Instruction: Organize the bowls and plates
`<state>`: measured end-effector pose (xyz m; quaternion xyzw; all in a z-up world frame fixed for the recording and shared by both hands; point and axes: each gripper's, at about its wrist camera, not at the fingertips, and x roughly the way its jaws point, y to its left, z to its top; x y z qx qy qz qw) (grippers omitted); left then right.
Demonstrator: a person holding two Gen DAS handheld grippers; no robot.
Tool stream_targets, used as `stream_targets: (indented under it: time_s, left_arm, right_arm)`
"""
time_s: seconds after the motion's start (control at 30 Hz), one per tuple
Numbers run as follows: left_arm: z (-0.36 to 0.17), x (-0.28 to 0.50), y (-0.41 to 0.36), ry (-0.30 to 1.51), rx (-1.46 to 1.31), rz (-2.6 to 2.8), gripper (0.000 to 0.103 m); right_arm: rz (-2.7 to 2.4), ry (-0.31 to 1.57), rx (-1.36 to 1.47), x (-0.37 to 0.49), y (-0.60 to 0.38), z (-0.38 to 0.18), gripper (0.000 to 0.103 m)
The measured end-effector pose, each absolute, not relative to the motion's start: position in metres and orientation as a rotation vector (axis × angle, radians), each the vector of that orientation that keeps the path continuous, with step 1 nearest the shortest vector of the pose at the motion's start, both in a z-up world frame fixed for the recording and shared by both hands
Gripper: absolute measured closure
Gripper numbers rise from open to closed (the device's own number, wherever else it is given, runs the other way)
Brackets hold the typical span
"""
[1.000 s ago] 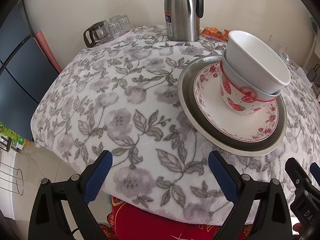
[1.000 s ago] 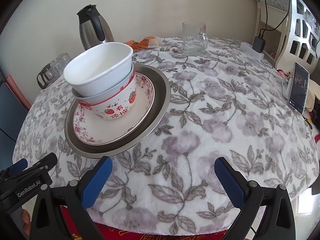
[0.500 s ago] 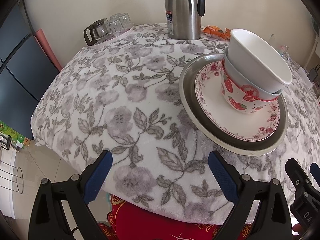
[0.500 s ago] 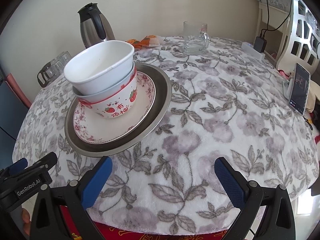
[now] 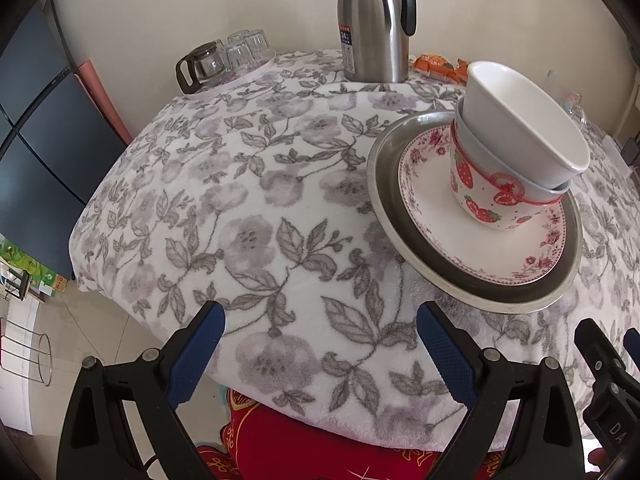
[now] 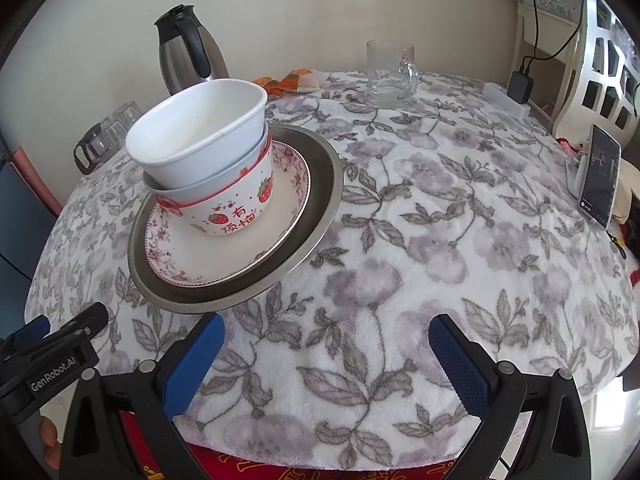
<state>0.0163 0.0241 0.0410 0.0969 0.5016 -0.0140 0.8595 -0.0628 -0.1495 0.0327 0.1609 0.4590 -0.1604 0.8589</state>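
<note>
A stack stands on the floral-cloth table: a metal plate (image 5: pixel 388 208) (image 6: pixel 320 184), a rose-rimmed plate (image 5: pixel 440 240) (image 6: pixel 240 256) on it, then a strawberry bowl (image 5: pixel 476 196) (image 6: pixel 236 216), a grey bowl (image 5: pixel 480 148) (image 6: pixel 236 174) and a white bowl (image 5: pixel 516 120) (image 6: pixel 200 140) nested and tilted. My left gripper (image 5: pixel 320 340) is open and empty at the table's near edge, left of the stack. My right gripper (image 6: pixel 326 352) is open and empty at the near edge, right of the stack.
A steel thermos (image 5: pixel 372 20) (image 6: pixel 188 56) stands at the back. Upturned glasses and a glass pot (image 5: pixel 224 60) sit at back left. A glass mug (image 6: pixel 390 74), orange snack packets (image 6: pixel 288 82), a phone (image 6: pixel 598 176) and a charger (image 6: pixel 518 86) lie to the right.
Both grippers have drifted slightly nearer the table; the stack looks a little larger and higher in view. Nothing was grasped or moved.
</note>
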Motion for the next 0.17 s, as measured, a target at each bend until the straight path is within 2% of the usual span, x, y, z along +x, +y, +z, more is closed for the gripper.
stream_targets:
  time_s: [0.17]
  left_arm:
    - [0.0416, 0.0163, 0.0229, 1.052, 0.200, -0.039, 0.006]
  right_arm:
    - [-0.337, 0.965, 0.339, -0.0629, -0.1495, 0.0326, 0.000]
